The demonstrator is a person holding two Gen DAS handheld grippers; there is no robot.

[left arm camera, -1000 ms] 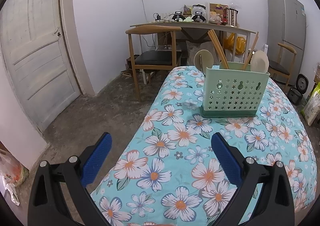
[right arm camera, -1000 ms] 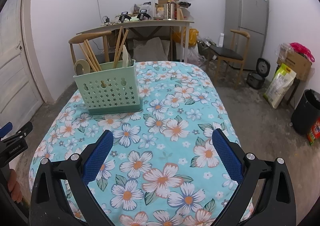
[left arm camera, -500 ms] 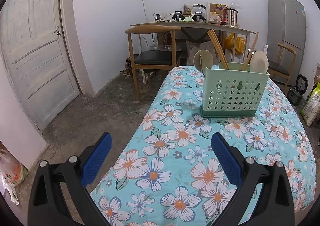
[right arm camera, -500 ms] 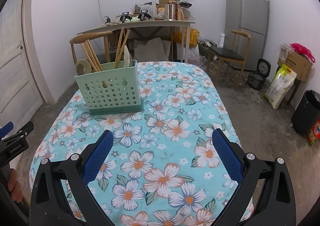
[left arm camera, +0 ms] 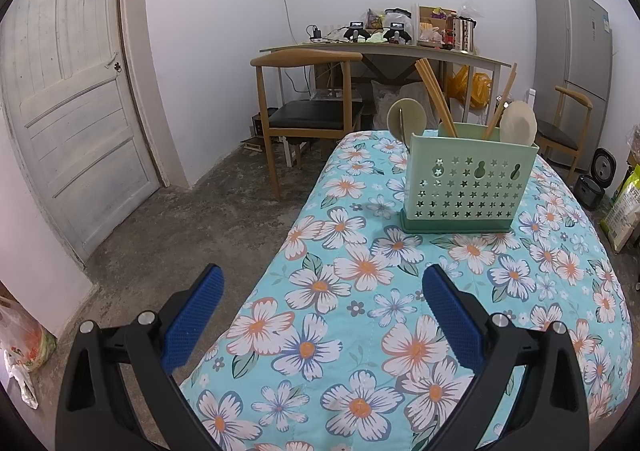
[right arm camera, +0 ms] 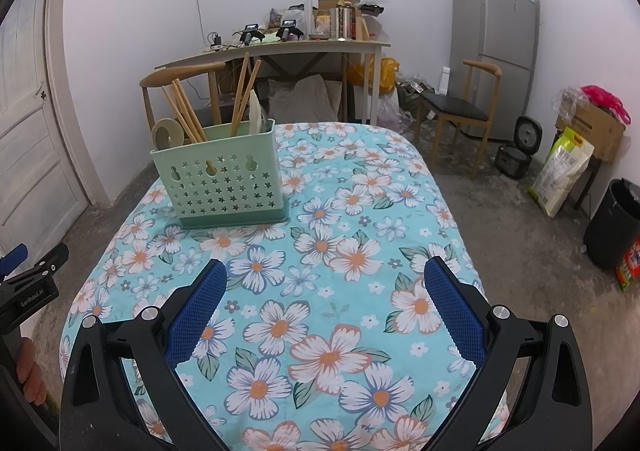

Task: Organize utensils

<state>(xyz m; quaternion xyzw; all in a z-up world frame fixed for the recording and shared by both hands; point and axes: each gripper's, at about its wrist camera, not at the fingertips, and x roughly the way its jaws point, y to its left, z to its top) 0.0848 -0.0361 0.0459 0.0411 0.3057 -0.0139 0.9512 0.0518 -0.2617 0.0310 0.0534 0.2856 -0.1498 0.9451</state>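
The caddy (left arm camera: 468, 181) stands upright toward the far end of the flowered worktop (left arm camera: 360, 291), chopsticks (right arm camera: 186, 115) and spoons (left arm camera: 518, 123) already standing in it. No loose utensil shows on the cloth, so the sorting looks finished. Both grippers, left (left arm camera: 322, 309) and right (right arm camera: 324, 301), hover well short of it, jaws wide apart and empty. Against a second ago, barely anything differs; the views only drift slightly.

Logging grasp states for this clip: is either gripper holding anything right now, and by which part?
Nothing is held. The left gripper and right gripper are both open and empty above the floral tablecloth.
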